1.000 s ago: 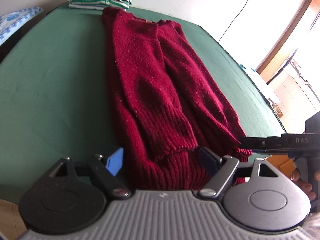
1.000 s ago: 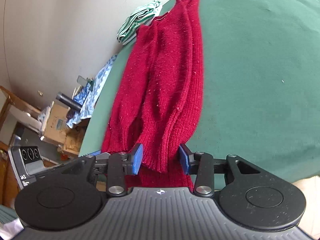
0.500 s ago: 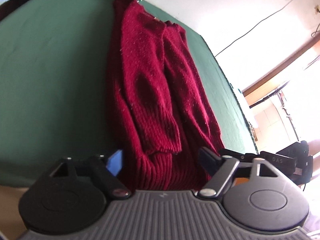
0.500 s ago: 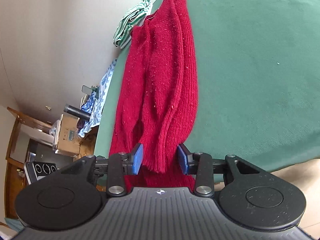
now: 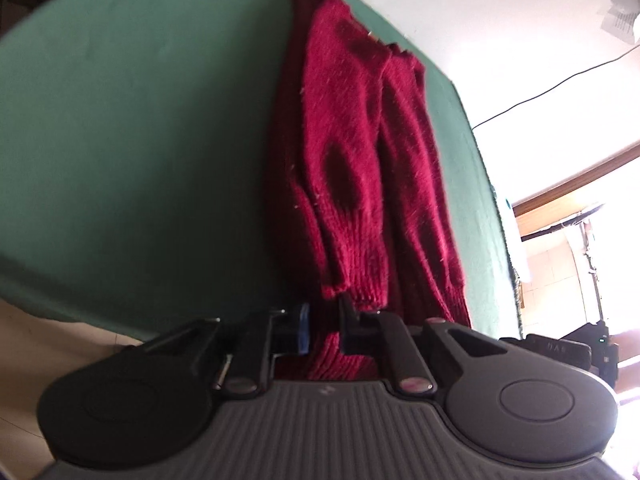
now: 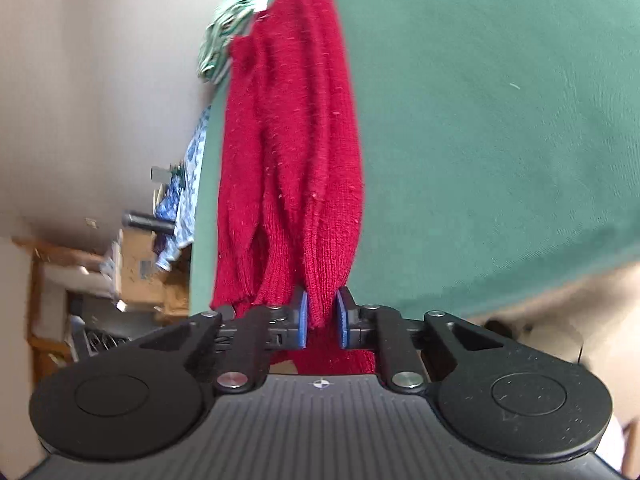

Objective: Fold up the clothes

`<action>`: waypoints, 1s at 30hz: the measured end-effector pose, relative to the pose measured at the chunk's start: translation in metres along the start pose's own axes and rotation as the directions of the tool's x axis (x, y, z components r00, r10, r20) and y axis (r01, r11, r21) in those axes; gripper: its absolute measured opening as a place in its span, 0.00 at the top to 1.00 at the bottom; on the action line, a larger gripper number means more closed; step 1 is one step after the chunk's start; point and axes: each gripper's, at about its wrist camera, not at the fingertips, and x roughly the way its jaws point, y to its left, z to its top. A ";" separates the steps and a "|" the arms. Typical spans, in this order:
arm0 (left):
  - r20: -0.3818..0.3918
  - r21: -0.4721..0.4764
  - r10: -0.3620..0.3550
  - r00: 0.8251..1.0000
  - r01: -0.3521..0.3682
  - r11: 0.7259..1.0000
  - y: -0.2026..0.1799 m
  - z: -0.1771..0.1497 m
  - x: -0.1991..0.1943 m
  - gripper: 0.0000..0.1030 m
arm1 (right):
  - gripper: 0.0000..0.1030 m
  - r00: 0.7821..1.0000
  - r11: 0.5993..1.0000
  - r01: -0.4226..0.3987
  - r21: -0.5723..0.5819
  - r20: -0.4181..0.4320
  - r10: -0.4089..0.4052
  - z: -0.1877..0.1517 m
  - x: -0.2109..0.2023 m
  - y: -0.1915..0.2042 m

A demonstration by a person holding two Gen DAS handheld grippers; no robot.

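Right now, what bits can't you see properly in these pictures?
- Red sweater hem: in both views it runs behind the tongs' bodies, left tongs and right tongs.
- Striped clothes pile: cut off by the top edge in the left view, blurred in the right.
- Clutter beyond the green table: blurred in the right view.
- The person: not seen in either view.

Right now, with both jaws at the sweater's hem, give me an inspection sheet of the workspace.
Surface: green table cover, bare beside the sweater.
Job's things: red sweater lying lengthwise, sleeves folded in.
Clutter: folded striped clothes at the far end.
Grippers: left gripper shut on the hem; right gripper shut on the hem.
Cables: black cable on the wall.
Surroundings: cardboard boxes, blue patterned cloth.
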 end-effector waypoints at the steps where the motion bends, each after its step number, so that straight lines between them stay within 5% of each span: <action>1: 0.004 0.007 -0.003 1.000 0.003 1.000 -0.003 0.005 -0.005 0.90 | 0.85 0.999 0.999 -0.031 0.032 -0.008 0.032 0.003 -0.003 -0.001; 9: -0.022 0.032 -0.041 0.999 0.041 0.999 -0.025 0.085 -0.005 0.90 | 0.85 0.987 0.983 -0.157 0.100 0.048 0.153 0.048 -0.005 0.036; 17: -0.092 0.066 -0.034 0.995 0.040 0.997 -0.018 0.180 0.070 0.87 | 0.85 0.974 0.986 -0.116 0.117 0.206 0.091 0.113 0.035 0.050; 19: -0.120 0.048 -0.041 0.992 0.048 0.998 -0.008 0.197 0.086 0.71 | 0.80 0.965 0.987 -0.069 0.142 0.262 0.030 0.124 0.043 0.045; 22: -0.146 -0.007 -0.066 0.987 0.066 0.998 0.011 0.222 0.097 0.58 | 0.48 0.942 0.984 -0.014 0.180 0.332 -0.047 0.128 0.039 0.039; 23: -0.128 -0.018 -0.092 0.988 0.090 0.996 0.017 0.226 0.088 0.42 | 0.43 0.940 0.981 -0.037 0.189 0.341 -0.030 0.127 0.034 0.037; 26: -0.038 0.024 -0.102 0.994 0.103 0.994 0.025 0.235 0.056 0.13 | 0.43 0.926 0.997 -0.059 0.053 0.376 0.035 0.111 0.010 0.053; 30: -0.032 0.155 -0.071 0.997 0.075 0.985 0.020 0.220 0.037 0.12 | 0.43 0.947 0.963 0.118 -0.242 0.318 -0.036 0.091 0.014 0.084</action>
